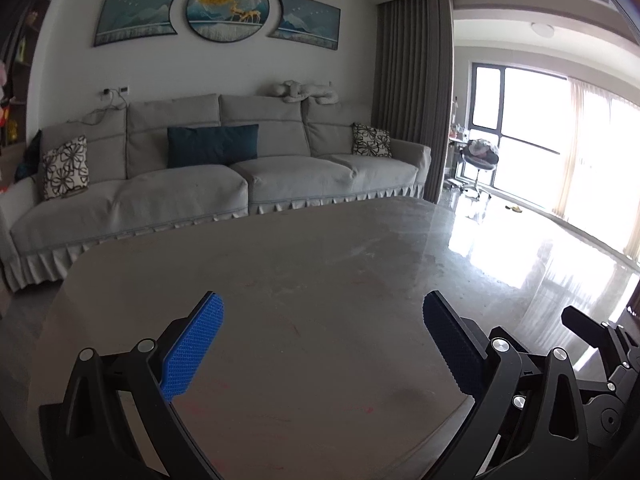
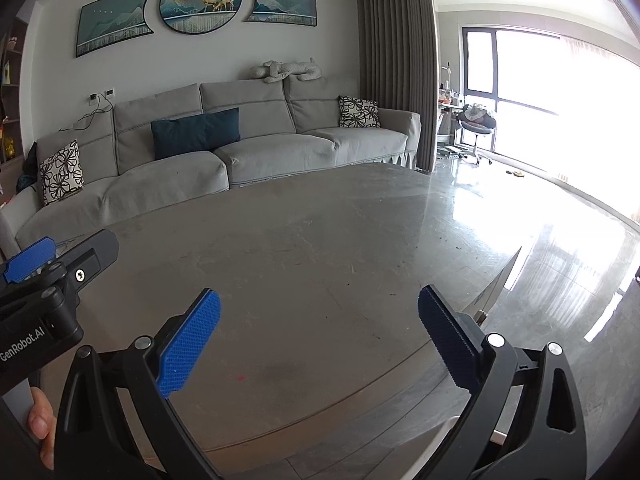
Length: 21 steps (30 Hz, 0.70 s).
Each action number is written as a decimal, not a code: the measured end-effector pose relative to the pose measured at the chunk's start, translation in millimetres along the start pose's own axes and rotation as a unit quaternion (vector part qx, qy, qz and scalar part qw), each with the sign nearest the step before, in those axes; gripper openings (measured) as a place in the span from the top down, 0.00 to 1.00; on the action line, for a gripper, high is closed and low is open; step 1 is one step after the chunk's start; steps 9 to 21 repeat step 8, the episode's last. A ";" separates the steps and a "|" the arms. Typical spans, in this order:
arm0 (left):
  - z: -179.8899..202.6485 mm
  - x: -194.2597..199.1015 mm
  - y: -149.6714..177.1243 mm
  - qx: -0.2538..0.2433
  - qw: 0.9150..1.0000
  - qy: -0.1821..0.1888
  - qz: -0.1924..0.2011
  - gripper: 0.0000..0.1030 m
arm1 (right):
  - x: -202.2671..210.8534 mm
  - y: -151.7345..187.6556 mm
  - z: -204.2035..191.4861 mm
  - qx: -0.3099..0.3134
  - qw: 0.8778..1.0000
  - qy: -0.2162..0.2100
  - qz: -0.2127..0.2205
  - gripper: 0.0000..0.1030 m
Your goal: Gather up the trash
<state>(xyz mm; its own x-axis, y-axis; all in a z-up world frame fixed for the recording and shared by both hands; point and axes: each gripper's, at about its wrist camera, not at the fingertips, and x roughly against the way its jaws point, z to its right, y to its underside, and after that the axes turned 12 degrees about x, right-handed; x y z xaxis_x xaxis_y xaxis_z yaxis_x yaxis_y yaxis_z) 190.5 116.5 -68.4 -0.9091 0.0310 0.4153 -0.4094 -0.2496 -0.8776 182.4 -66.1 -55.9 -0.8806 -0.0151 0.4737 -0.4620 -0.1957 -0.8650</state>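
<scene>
Left gripper (image 1: 322, 344), right gripper (image 2: 318, 340) both spread wide, holding nothing, above grey surface (image 1: 320, 248). No trash visible; scan surroundings before committing either gripper.

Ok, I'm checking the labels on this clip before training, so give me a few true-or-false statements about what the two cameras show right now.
1. Both the left hand-held gripper and the right hand-held gripper are open and hold nothing. True.
2. A dark teal cushion lies on the grey sofa. True.
3. A crumpled can stands in the middle of the table. False: no such thing shows on the tabletop.
4. The wall art above the sofa is one square painting. False: it is a round piece between two curved side panels.
5. The curtain is dark grey. True.
</scene>
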 end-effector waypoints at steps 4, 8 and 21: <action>-5.7 -1.6 0.6 0.007 1.000 0.011 -0.010 0.05 | 1.7 0.6 -4.2 0.003 1.000 0.000 0.003 0.05; -8.6 -3.7 -0.9 0.007 1.000 0.013 -0.017 0.05 | 3.7 2.4 -5.0 0.003 1.000 -0.002 0.005 0.05; -8.6 -3.7 -0.9 0.007 1.000 0.013 -0.017 0.05 | 3.7 2.4 -5.0 0.003 1.000 -0.002 0.005 0.05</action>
